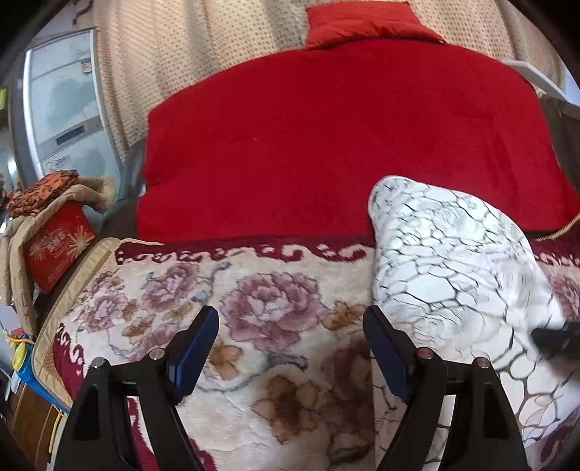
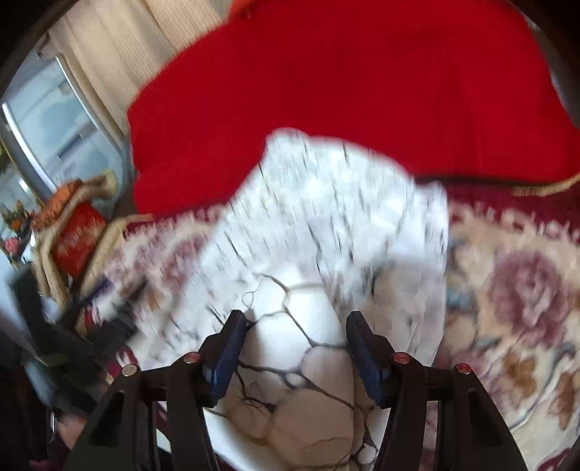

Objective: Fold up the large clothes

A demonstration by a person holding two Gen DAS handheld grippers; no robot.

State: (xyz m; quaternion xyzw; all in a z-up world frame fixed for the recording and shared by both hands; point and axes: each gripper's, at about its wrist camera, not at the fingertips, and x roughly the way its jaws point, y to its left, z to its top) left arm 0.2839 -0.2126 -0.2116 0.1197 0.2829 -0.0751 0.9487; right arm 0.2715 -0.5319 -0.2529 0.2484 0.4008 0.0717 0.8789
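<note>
A white garment (image 1: 446, 253) with a dark crackle pattern lies bunched on a floral blanket (image 1: 272, 308), its far end over a red blanket (image 1: 326, 145). My left gripper (image 1: 290, 315) hovers open above the floral blanket with nothing between its fingers; the garment's edge runs just behind its right finger. My right gripper (image 2: 297, 319) is shut on a thick fold of the white garment (image 2: 344, 203), which fills the gap between the blue pads. The cloth beyond is blurred by motion. A black blurred part (image 1: 554, 338) crosses the garment at the right edge of the left wrist view.
A red pillow (image 1: 362, 21) leans on a beige dotted cover (image 1: 181, 54) at the back. Off the bed's left edge stand a red box (image 1: 58, 246) draped with cloth and a pale glass-fronted cabinet (image 1: 65, 108). The floral blanket (image 2: 514, 290) stretches to the right.
</note>
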